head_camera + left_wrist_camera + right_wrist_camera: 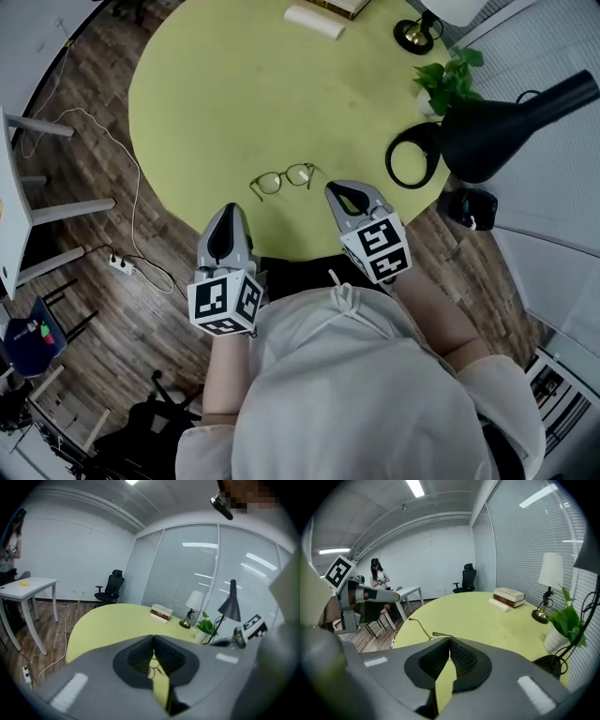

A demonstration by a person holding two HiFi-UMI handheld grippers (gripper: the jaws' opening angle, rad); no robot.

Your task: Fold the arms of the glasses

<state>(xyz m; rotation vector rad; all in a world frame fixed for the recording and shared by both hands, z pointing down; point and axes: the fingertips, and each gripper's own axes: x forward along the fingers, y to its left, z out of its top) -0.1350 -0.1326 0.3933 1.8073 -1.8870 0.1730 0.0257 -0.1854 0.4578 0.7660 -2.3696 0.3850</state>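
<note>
A pair of thin metal-rimmed glasses (284,178) lies near the front edge of the round yellow-green table (234,84). In the right gripper view its two arms (420,626) stick out unfolded, just beyond the jaws. My left gripper (230,210) hovers at the table's edge, just below and left of the glasses, shut with nothing in it. My right gripper (336,191) sits just right of the glasses, also shut and empty. Through the slit under the left gripper's (153,637) closed tips I see part of the glasses (156,670). The right gripper's (450,639) tips meet too.
A black desk lamp (506,127) with a ring base (412,155) stands at the table's right edge, beside a potted plant (448,80). Books (319,14) and a small lamp (417,33) sit at the far side. A power strip (122,265) and cable lie on the floor.
</note>
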